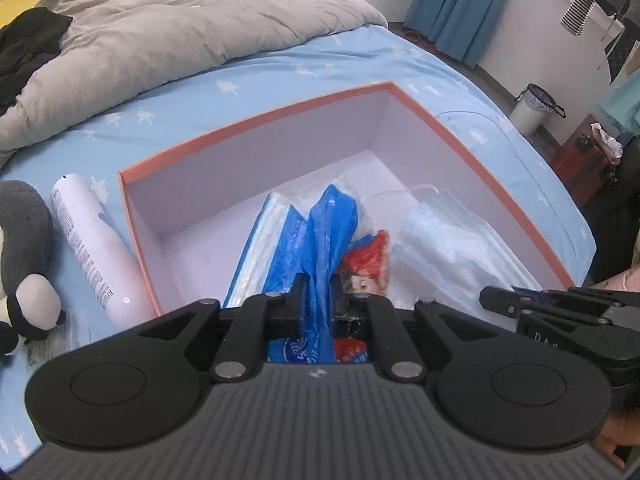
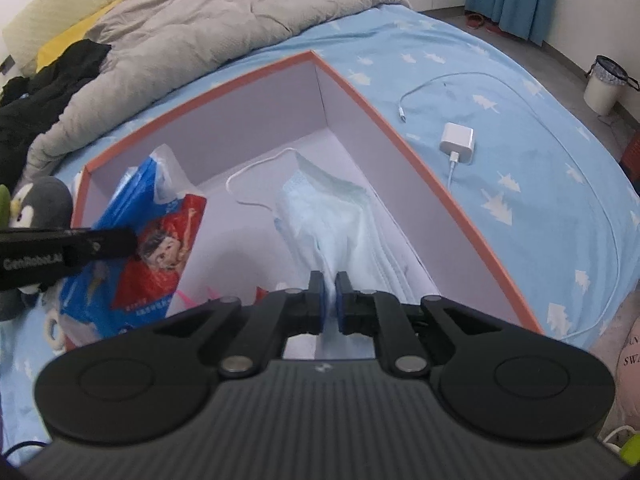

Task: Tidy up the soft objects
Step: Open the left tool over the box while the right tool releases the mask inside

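An open box (image 1: pixel 256 120) with an orange rim and white inside sits on the blue bed; it also shows in the right wrist view (image 2: pixel 400 140). My left gripper (image 1: pixel 320 300) is shut on a blue and red tissue pack (image 1: pixel 316 232), held over the box's near left part; the pack also shows in the right wrist view (image 2: pixel 160 240). My right gripper (image 2: pixel 329 300) is shut on a stack of pale blue face masks (image 2: pixel 332 216) inside the box's right side; the masks also show in the left wrist view (image 1: pixel 452 244).
A white spray can (image 1: pixel 96 248) and a penguin plush (image 1: pixel 24 264) lie left of the box. A white charger (image 2: pixel 456 142) with its cable lies on the sheet to the right. A grey duvet (image 1: pixel 180 20) and black clothing (image 1: pixel 28 48) are behind.
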`<state>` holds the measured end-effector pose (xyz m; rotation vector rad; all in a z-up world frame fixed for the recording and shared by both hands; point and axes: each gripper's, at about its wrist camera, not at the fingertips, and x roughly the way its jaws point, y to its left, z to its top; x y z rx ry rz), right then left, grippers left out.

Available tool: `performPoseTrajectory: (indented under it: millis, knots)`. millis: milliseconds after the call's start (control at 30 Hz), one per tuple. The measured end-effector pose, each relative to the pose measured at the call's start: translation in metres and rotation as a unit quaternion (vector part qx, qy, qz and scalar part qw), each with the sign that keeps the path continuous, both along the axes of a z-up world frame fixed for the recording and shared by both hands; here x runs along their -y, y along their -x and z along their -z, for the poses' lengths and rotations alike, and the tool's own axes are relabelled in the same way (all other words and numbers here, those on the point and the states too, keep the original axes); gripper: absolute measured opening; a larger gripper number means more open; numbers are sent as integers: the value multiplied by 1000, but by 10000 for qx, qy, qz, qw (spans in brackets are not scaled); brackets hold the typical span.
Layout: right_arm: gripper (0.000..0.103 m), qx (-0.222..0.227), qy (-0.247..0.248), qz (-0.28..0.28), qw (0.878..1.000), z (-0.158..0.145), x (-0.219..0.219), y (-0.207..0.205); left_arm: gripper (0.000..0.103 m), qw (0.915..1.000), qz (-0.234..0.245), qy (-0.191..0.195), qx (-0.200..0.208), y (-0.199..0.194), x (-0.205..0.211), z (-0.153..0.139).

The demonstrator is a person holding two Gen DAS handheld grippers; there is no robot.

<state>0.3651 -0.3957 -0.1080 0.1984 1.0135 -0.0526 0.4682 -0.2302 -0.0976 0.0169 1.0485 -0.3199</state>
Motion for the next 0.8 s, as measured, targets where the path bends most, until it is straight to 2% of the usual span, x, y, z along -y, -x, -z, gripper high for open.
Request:
performPoseTrajectory:
  millis: [67,100,133,267,400,633,800]
  knots:
    - [28,-7,-51,-57,10000,1,1,0,31,10000,-68,-29,-59,-1,0,1]
    - [41,21,-75,-74,9999,-1,1,2,35,9999,-75,3,-85,3,0,-2]
    - [47,48,-74,-69,9999,-2,1,4,37,9999,-66,44,-77,5,-2,-3]
    - [47,245,-129,-74,9996,-6,2,13,37,9999,-29,113,67,15,-8,-9]
    - [47,510,-216,-52,9985,-11,2,28,37,9983,61,158,554,40,-16,-24]
    - [47,1170,-300,-71,9927,-30,-9,67,37,9928,119,248,1166,88,-39,-48]
    - [47,1602,-274,-312,9862,-45,-28,97,37,9902,35,445,1321,121,-64,-55]
